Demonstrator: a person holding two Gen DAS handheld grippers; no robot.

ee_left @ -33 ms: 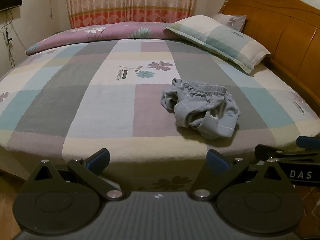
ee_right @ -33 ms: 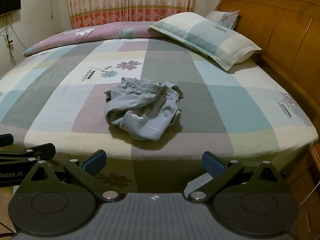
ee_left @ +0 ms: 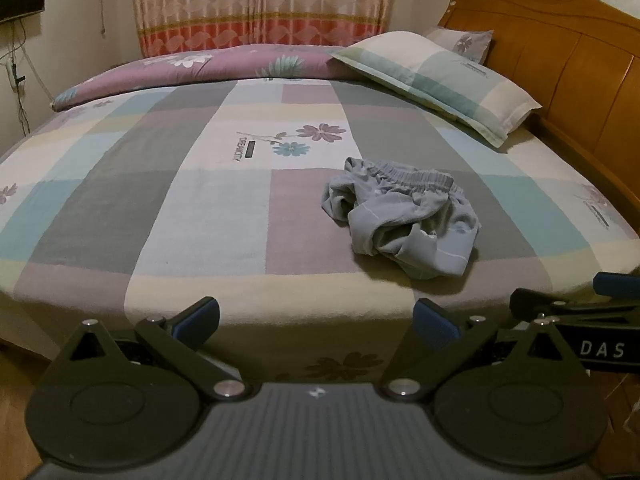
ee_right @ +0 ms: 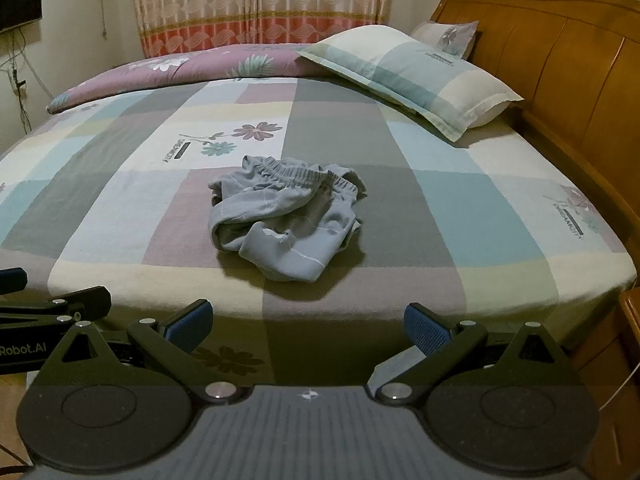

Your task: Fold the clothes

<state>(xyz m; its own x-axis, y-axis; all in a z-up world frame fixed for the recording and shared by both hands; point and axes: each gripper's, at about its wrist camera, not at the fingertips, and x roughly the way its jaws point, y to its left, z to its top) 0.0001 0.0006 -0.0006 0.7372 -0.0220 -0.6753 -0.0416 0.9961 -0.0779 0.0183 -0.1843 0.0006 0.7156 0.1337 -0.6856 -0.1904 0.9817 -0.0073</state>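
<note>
A crumpled pair of light grey shorts (ee_left: 404, 216) with an elastic waistband lies on the checked bed sheet (ee_left: 200, 208), near the front edge. It also shows in the right wrist view (ee_right: 286, 220). My left gripper (ee_left: 316, 320) is open and empty, held off the bed's front edge, left of the shorts. My right gripper (ee_right: 306, 320) is open and empty, in front of the shorts. The right gripper shows at the right edge of the left wrist view (ee_left: 576, 304). The left gripper shows at the left edge of the right wrist view (ee_right: 52, 300).
A checked pillow (ee_left: 436, 80) and a smaller pillow (ee_left: 464, 42) lie against the wooden headboard (ee_left: 568, 56) on the right. A rolled purple quilt (ee_left: 192, 72) runs along the far side, under a curtain (ee_left: 260, 4). Wooden floor (ee_left: 16, 380) lies at lower left.
</note>
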